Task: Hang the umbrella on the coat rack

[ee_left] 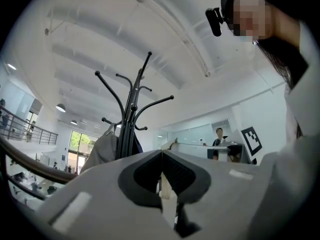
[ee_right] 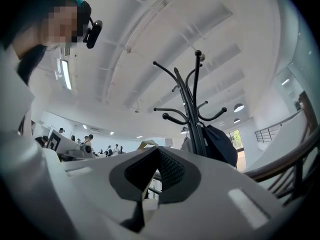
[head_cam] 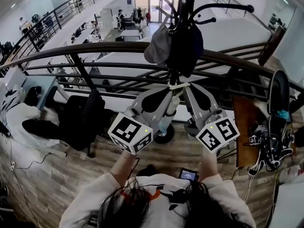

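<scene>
The black coat rack (head_cam: 184, 4) stands just past the railing, its hooks spreading at the top (ee_left: 131, 109) (ee_right: 192, 114). My left gripper (head_cam: 172, 87) and right gripper (head_cam: 186, 86) meet tip to tip in front of its pole. Both are shut on a cream strap (head_cam: 178, 85), which shows as a pale strip between each pair of jaws (ee_left: 164, 194) (ee_right: 150, 184). A pale folded umbrella (head_cam: 167, 120) hangs below the jaws between the two grippers, mostly hidden by them.
A grey hat (head_cam: 158, 45) and a dark bag (head_cam: 186, 51) hang on the rack's lower hooks. A curved dark railing (head_cam: 95, 49) runs across behind it. The rack's round base (head_cam: 164, 137) sits on the wood floor. A desk with cables (head_cam: 270, 146) is at the right.
</scene>
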